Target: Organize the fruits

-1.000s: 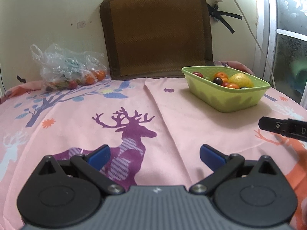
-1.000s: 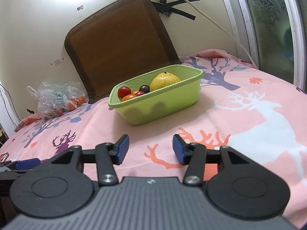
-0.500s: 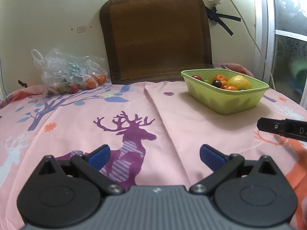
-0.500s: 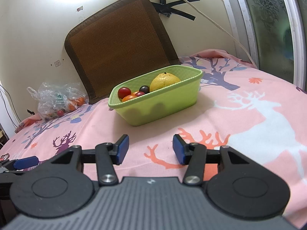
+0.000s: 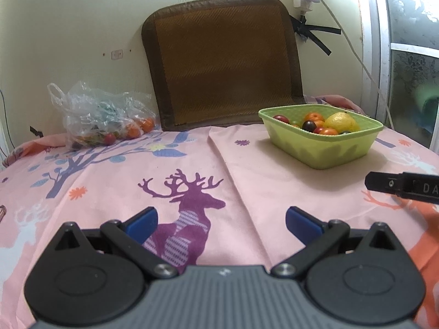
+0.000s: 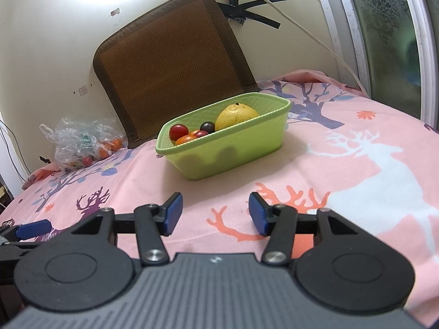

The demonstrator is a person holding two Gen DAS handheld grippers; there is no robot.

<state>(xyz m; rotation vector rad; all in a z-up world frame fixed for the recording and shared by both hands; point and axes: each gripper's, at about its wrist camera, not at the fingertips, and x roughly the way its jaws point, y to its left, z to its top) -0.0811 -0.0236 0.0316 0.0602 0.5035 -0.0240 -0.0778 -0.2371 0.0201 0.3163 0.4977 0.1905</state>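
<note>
Fruits: my light-green plastic basket [image 6: 227, 148] on the pink deer-print table [image 5: 247, 170] holds a yellow citrus [image 6: 236, 115] and small red, orange and dark fruits | Left: more fruit sits in a clear plastic bag [image 5: 101, 118] by the wall, so I judge sorting unfinished | Tools: left tool [image 5: 222, 222] and right tool [image 6: 214, 213] gape empty, right just widening.
</note>
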